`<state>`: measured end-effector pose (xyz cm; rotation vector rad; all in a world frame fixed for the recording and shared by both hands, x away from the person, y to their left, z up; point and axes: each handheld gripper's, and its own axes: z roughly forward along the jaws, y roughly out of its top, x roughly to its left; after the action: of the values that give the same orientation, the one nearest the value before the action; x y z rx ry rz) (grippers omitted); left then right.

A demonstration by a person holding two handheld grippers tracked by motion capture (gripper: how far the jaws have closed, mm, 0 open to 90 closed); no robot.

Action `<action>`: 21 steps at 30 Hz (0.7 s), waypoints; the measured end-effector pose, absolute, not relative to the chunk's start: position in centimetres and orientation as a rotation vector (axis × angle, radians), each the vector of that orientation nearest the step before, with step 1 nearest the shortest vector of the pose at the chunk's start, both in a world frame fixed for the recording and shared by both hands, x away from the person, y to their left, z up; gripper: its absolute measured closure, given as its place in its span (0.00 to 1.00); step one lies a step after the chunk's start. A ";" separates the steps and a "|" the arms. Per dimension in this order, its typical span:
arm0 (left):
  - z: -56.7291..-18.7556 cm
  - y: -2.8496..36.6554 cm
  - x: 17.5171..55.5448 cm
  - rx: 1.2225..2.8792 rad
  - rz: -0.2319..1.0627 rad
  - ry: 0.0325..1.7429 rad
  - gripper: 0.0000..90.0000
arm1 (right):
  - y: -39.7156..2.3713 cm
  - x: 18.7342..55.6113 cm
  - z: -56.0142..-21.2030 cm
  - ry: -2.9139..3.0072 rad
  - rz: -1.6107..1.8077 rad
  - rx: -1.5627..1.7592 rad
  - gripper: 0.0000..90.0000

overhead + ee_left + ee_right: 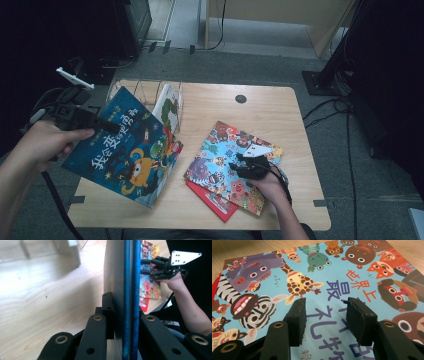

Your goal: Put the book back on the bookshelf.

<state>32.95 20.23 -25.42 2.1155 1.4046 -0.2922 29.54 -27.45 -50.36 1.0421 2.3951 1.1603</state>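
High view, left gripper (pixel 97 124): clamped on the top-left edge of the blue book (pixel 127 147), which hangs tilted just in front of the wire rack (pixel 145 92) at the table's (pixel 280 107) back left.
High view, right gripper (pixel 239 162): rests over the animal book (pixel 220 157), which lies flat at centre right on top of a red book (pixel 215 202).
High view, rack: one white book (pixel 167 107) already stands in it.
Left gripper view, fingers (pixel 108 315): pressed on both faces of the blue book (pixel 130 290), seen edge-on and upright.
Right gripper view, fingers (pixel 298 315): apart, nothing between them, hovering just above the animal book's (pixel 287 277) cover.
Step, judged: filing the blue book into the rack.
Doing it well: keep the grip firm, bring the book upright, line its lower edge up with a free slot beside the white book, lower it straight, and let go only once it stands on the rack's base.
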 end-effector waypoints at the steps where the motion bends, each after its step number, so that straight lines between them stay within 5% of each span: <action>1: -25.5 20.7 32.8 2.114 -0.294 1.411 0.91 | -27.5 29.6 -50.3 2.396 1.162 1.048 0.56; 21: -26.0 28.4 33.8 2.013 -0.227 1.642 0.92 | -27.8 30.0 -50.3 2.389 1.171 1.071 0.56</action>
<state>33.75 28.35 -25.96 2.0130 1.6418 -0.2269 29.97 -27.77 -50.34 1.0713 2.3894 1.1710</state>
